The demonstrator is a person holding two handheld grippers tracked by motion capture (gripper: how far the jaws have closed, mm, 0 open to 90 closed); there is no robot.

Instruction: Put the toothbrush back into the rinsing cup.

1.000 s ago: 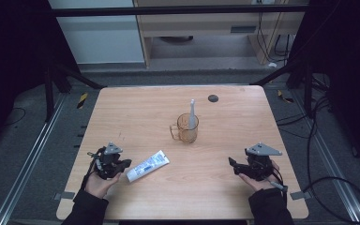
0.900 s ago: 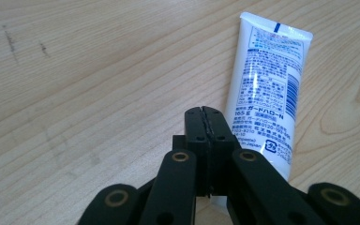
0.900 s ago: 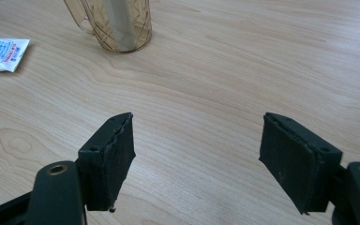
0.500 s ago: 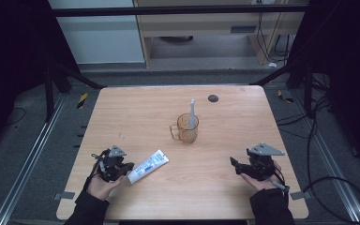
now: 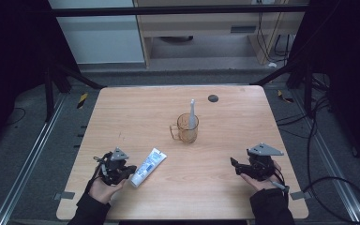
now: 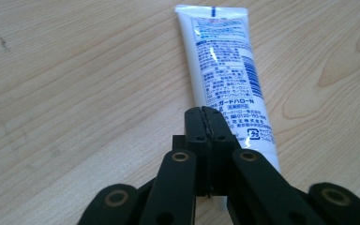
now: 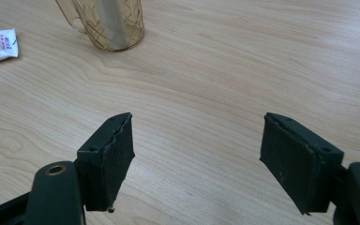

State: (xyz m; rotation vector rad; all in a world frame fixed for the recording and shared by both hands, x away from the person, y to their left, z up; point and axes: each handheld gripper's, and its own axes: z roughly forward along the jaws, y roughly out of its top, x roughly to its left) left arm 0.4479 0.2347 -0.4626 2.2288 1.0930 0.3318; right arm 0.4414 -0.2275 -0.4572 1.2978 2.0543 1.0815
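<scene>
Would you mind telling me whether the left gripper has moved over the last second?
Yes. The left gripper has slid right along the table, closing on the toothpaste tube, which lies as before.

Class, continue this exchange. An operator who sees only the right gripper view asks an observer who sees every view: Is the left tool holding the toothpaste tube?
Observer: No, the left tool is shut on nothing, jaws pressed together over the toothpaste tube.
Operator: What stands in the cup?
Observer: A white toothbrush, rising above the cup's rim.
Operator: Anything beyond it?
Observer: A small dark disc near the table's far edge.
</scene>
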